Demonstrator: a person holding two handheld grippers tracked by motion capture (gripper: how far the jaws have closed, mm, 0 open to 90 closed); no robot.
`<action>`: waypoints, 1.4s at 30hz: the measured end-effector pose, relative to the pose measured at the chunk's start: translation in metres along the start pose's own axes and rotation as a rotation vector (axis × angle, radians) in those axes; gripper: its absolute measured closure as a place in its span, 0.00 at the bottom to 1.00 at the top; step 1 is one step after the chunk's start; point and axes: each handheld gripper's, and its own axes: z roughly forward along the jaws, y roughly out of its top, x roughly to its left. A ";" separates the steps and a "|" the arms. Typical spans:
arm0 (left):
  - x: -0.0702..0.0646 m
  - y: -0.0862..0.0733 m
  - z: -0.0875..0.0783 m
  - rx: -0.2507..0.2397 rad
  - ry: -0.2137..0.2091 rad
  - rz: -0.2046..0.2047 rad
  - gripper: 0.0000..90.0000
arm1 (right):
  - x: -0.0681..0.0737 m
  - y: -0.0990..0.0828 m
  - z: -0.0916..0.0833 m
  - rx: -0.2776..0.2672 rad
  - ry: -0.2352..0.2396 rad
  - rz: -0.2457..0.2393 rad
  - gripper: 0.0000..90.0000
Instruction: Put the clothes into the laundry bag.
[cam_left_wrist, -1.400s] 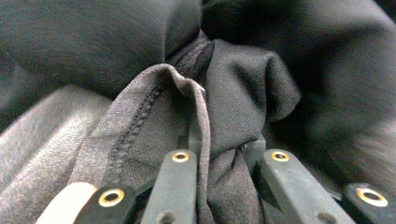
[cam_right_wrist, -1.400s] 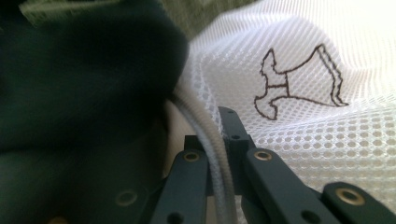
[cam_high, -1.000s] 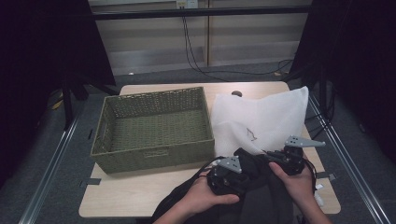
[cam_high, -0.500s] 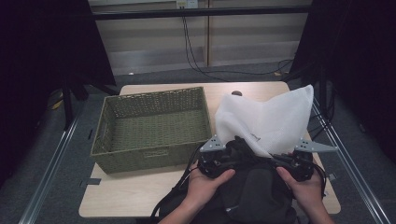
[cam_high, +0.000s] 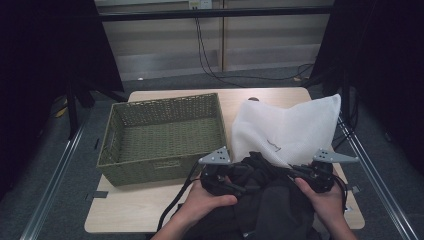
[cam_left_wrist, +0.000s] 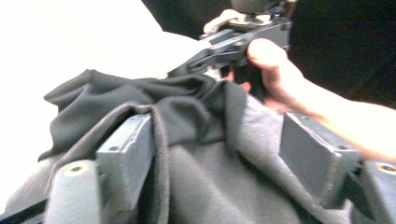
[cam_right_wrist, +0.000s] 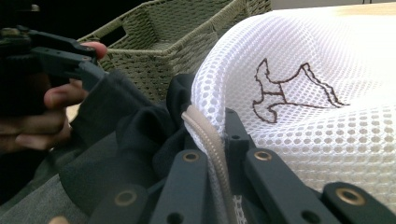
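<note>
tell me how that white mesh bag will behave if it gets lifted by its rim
Probably floppy: the white mesh bag lies slumped in soft folds on the table. Likely light for its size, being open netting. Its corded rim sits clamped in the right gripper jaws, so it should hang and sag from there rather than hold shape.

The basket (cam_high: 165, 137) is woven of olive-green wicker, rough and matt. Just right of the basket lies a white mesh bag (cam_high: 290, 130) of open-holed netting, edged with a smooth beige cord (cam_right_wrist: 210, 140). In front of the basket, the dark garment (cam_high: 270, 200) is soft matt cloth. The table (cam_high: 125, 220) is pale, smooth wood
</note>
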 end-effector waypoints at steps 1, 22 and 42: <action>-0.001 -0.002 0.010 0.048 0.008 0.007 0.22 | 0.001 0.000 0.001 0.001 -0.001 -0.002 0.99; -0.002 -0.017 0.053 -0.006 0.300 0.042 0.92 | 0.022 0.004 -0.008 -0.034 0.007 -0.043 0.99; -0.017 -0.036 0.092 0.420 0.163 0.214 0.39 | 0.007 -0.009 0.011 0.014 -0.018 -0.003 0.99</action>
